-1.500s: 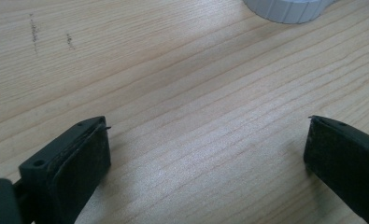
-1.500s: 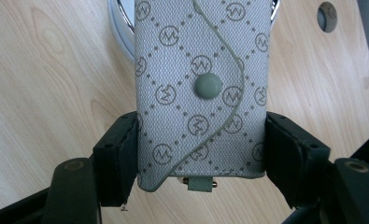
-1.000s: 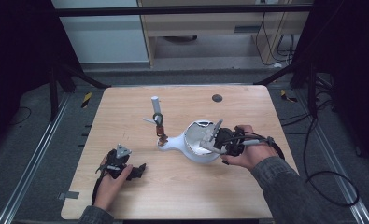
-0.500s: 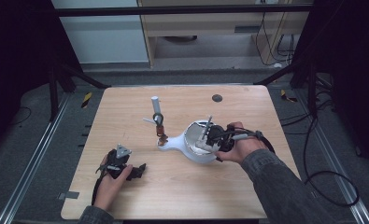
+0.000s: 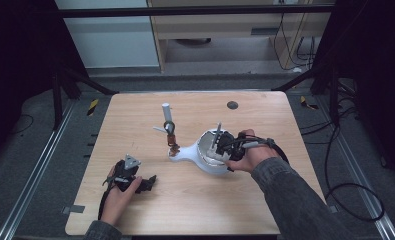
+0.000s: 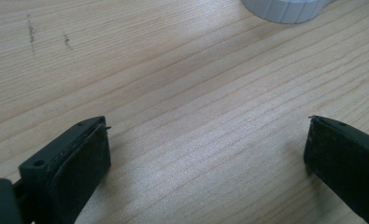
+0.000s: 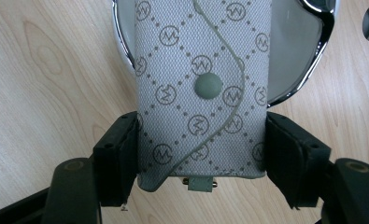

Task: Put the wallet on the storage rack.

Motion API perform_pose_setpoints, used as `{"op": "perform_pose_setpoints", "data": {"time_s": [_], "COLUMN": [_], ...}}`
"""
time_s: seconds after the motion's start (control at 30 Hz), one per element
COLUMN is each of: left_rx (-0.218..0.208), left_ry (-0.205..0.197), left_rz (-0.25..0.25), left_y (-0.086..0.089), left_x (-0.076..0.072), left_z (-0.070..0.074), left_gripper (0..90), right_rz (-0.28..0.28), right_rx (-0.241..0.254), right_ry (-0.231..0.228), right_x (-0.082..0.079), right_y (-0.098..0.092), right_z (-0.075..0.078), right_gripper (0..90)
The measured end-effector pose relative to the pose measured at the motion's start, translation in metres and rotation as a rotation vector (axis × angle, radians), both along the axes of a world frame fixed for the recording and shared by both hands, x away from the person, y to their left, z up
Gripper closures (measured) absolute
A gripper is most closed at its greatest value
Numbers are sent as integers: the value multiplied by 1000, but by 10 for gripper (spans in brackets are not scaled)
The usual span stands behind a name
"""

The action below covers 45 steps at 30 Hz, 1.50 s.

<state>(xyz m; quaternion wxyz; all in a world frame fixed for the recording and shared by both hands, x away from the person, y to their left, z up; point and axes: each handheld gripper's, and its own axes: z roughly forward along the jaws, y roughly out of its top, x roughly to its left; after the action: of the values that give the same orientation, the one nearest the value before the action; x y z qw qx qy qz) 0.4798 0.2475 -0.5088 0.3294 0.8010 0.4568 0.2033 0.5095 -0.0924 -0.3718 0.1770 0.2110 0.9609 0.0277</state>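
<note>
My right gripper (image 7: 201, 161), lower centre of the right gripper view, is clamped on a grey patterned pouch (image 7: 202, 88), one black jaw pressed to each long side. The pouch's snap button (image 7: 208, 86) faces the camera and its flap looks fastened. The far end of the pouch reaches over the chrome-rimmed opening of a white bowl-shaped container (image 7: 313, 51) at the top of that frame.

In the high view the same gripper (image 5: 224, 146) sits right of centre, my right hand (image 5: 252, 152) behind it, with the pouch (image 5: 217, 137) standing on edge above the white container (image 5: 211, 159). The container's spout-like handle points left toward a small upright stand (image 5: 168, 131) near the middle of the wooden table (image 5: 195, 210).

My left gripper (image 5: 142, 184) rests at the lower left of the high view, held by my left hand (image 5: 119, 192). In the left gripper view its jaws stand wide apart over bare wood, grasping nothing, with a ribbed white rim (image 6: 285, 9) at the top edge.

Progress, as I judge it: the pouch is grasped and brought to the container's mouth; lowering it inside and releasing remain. Whether its lower end already touches the interior is unclear, as the pouch itself blocks that view.
</note>
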Motion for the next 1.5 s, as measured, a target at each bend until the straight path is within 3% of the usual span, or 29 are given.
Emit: {"op": "perform_pose_setpoints", "data": {"time_s": [0.6, 0.77, 1.5], "left_rx": [0, -1, 0], "left_ry": [0, 0, 1], "left_rz": [-2, -3, -6], "left_y": [0, 0, -1], "left_x": [0, 0, 1], "left_z": [0, 0, 0], "left_gripper": [0, 0, 0], "right_rz": [-16, -6, -31], "right_rx": [8, -12, -28], "right_ry": [16, 27, 11], "right_x": [8, 10, 23], "right_y": [5, 10, 21], "right_z": [0, -3, -11], "right_gripper": [321, 321, 319]}}
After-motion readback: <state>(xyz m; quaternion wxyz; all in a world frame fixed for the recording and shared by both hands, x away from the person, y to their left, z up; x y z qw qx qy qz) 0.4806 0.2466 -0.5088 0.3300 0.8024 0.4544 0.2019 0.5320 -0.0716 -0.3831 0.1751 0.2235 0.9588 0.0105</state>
